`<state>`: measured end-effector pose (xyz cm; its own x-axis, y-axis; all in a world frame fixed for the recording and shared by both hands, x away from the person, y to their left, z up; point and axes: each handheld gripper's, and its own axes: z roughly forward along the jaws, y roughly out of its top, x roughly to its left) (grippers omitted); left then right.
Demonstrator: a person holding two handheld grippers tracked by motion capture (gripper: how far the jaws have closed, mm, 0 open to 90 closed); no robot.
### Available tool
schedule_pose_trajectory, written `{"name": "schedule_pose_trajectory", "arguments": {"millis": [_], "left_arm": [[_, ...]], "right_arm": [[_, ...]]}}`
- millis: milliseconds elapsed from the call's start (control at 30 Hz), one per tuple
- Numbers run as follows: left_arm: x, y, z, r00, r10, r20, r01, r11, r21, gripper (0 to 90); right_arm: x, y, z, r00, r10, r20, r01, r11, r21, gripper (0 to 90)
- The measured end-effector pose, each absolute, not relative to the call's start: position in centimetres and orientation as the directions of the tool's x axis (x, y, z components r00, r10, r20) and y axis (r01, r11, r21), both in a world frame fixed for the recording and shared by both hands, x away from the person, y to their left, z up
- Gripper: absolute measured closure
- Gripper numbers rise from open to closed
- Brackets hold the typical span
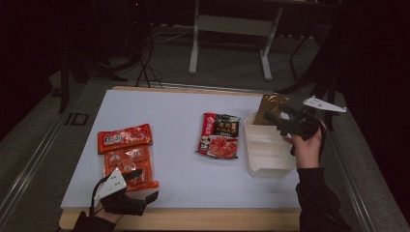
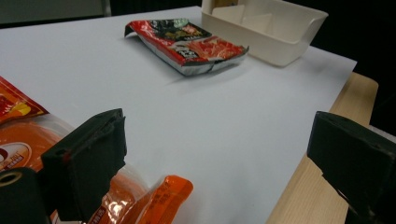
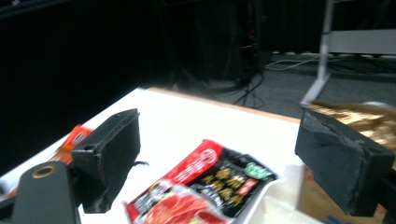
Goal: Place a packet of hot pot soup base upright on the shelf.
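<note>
My left gripper (image 1: 141, 185) is open at the table's near left corner, one jaw over the lower end of an orange snack packet (image 1: 126, 157) and nothing between its pads. In the left gripper view the orange packet (image 2: 28, 140) lies under the left jaw. My right gripper (image 1: 277, 123) is open and empty above the far end of a white tray (image 1: 268, 162). A gold-brown packet (image 1: 271, 106) stands at that end of the tray, just beyond the jaws. A red and black packet (image 1: 220, 136) lies flat at mid-table, left of the tray.
A white sheet (image 1: 169, 116) covers the wooden table, whose bare edge (image 1: 203, 217) runs along the front. Past the far edge, on dark floor, are a metal stand (image 1: 229, 29) and cables (image 1: 145, 67). The tray (image 2: 280, 37) has dividers inside.
</note>
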<state>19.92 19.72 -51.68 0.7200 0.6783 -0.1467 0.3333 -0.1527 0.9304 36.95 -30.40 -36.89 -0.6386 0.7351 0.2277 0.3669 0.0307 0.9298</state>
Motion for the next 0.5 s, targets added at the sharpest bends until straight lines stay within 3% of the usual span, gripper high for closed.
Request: {"name": "schedule_pose_trajectory", "arguments": {"millis": [233, 500], "left_arm": [[20.0, 19.4, -50.9, 0.750, 0.630, -0.201, 0.351, -0.123, 0.928, 5.2], [20.4, 17.2, -50.0, 0.792, 0.573, -0.210, 0.386, -0.203, 0.900, 5.3]], "right_arm": [[33.4, -29.7, -37.4, -0.672, 0.721, 0.168, 0.333, 0.092, 0.939, 13.7], [29.6, -29.3, -39.5, -0.697, 0.701, 0.149, 0.336, 0.135, 0.932, 14.0]]}}
